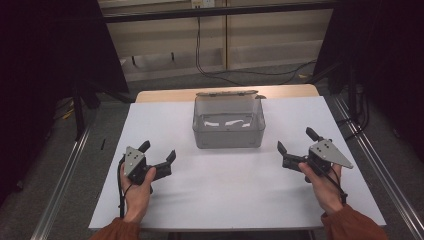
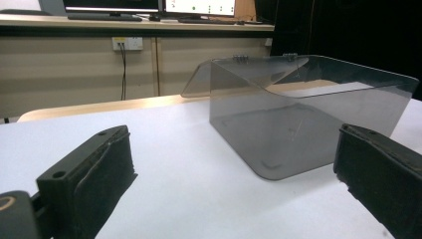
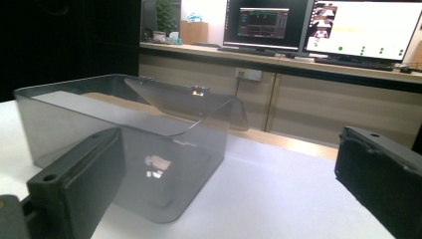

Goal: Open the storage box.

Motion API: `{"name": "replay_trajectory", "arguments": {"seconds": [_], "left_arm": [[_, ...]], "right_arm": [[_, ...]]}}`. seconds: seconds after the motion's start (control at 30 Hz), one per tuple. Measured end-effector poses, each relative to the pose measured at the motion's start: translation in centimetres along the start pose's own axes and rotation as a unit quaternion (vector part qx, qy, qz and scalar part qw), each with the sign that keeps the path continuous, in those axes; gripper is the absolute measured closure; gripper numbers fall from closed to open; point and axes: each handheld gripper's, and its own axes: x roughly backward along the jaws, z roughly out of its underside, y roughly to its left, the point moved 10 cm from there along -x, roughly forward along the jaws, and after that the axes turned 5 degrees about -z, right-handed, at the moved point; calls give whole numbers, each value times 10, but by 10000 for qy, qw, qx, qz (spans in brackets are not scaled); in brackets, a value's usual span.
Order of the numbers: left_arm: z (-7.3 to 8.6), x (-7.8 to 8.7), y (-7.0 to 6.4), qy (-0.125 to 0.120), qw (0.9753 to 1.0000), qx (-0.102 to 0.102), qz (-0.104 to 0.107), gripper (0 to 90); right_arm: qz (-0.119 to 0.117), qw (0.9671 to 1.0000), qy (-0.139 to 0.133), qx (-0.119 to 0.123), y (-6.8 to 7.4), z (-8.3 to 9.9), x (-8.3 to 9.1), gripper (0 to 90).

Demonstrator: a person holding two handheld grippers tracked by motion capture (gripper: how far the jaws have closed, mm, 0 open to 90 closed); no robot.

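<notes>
The clear, smoke-tinted plastic box with a hinged lid [image 1: 228, 127] is what our work turns on, and it sits toward the far middle of the white-topped desk [image 1: 220, 185], its lid swung back past the rear wall so the top stands open. We judge that this leaves the inside free to reach from above. It looks empty apart from pale reflections on its floor.

To the near left of the box we hold the left tongs [image 1: 159, 151], with our left hand [image 1: 136, 187] wrapped round the handle. The jaws stand wide apart with nothing between them, pointing across toward the box, well short of touching it. In the left gripper view the box's rounded near corner [image 2: 271, 169] lies ahead between the two black jaws, so we seem lined up on it.

To the near right of the box we hold the right tongs [image 1: 296, 139] in our right hand [image 1: 325, 185], also spread wide and empty, clear of the box wall. The right gripper view shows the box [image 3: 144, 149] past the left jaw.

Both tools flank the box at about the same nearness, likely a ready stance before we close in from either side.
</notes>
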Motion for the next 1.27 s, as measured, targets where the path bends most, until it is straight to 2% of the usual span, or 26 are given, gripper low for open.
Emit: {"name": "replay_trajectory", "arguments": {"seconds": [0.27,0.47,0.53,0.67,0.77,0.9,0.97,1.03,1.1,1.17,1.23,1.27], "left_arm": [[3,16,-1,30,9999,60,-80,22],[11,27,-1,135,9998,-10,-111,21],[13,30,1,182,9997,-98,-135,21],[7,39,2,3,9999,56,-139,24],[7,44,4,-30,9998,126,-171,24],[13,43,4,44,9999,43,-137,24],[19,37,2,194,9997,-97,-128,24],[17,37,2,137,9998,-47,-106,28],[16,39,2,119,9998,-110,-150,27],[17,37,1,147,9998,-71,-117,27],[18,35,3,194,9996,-70,-170,27],[17,35,3,184,9996,-60,-190,27]], "right_arm": [[64,10000,-27,1,-1,3,16,0],[128,9999,92,19,-4,13,30,0],[154,9998,101,20,-6,15,35,0],[159,9998,148,42,-8,17,45,0],[164,9997,178,53,-9,21,51,0],[232,9994,236,52,-13,29,62,0],[254,9993,285,14,-14,32,65,0],[282,9991,311,17,-15,34,65,0],[337,9990,295,0,-17,34,64,0],[333,9989,311,-60,-18,35,62,0],[388,9983,371,-215,-19,38,60,0],[386,9984,350,-210,-19,37,59,0]]}}
